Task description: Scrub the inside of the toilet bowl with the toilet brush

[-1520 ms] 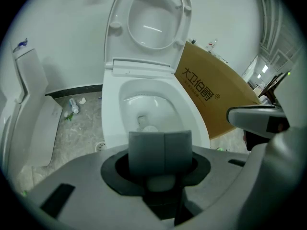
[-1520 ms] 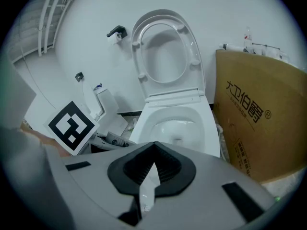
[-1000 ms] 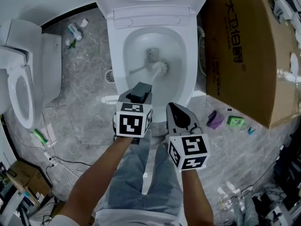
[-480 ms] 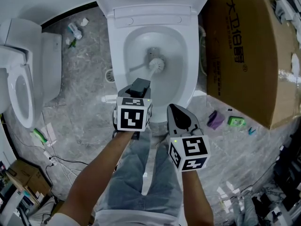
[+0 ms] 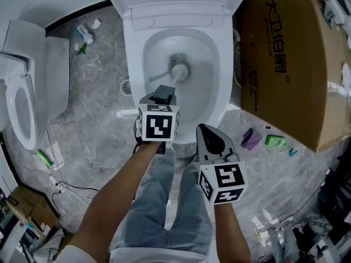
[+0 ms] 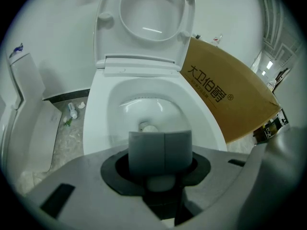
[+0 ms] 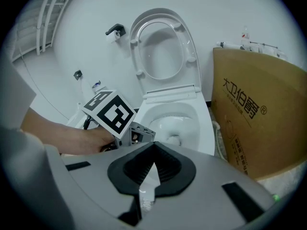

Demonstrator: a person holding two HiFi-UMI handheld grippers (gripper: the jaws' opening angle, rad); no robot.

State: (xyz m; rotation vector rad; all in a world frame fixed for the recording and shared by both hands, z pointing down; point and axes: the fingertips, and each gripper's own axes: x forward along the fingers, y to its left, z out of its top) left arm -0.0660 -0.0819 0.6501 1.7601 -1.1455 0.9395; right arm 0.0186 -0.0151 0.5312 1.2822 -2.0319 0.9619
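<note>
The white toilet bowl (image 5: 218,64) stands open at the top of the head view, its seat and lid raised. A white toilet brush has its round head (image 5: 179,70) down by the drain at the bowl's bottom. Its handle runs back to my left gripper (image 5: 162,95), which hangs over the bowl's front rim and is shut on it. In the left gripper view the jaws (image 6: 160,150) are closed round the handle, with the brush head (image 6: 148,127) beyond. My right gripper (image 5: 211,138) hangs in front of the bowl, shut and holding nothing; its own view shows the closed jaws (image 7: 153,150).
A large brown cardboard box (image 5: 285,59) stands tight against the toilet's right side. A second white toilet (image 5: 22,92) lies at the left. Small litter (image 5: 85,36), a purple item (image 5: 251,139) and a green item (image 5: 274,141) lie on the grey stone floor.
The brush head has slid from the bowl's front right toward the drain at the middle. My left gripper has moved forward over the rim with it; the right gripper has barely shifted.
</note>
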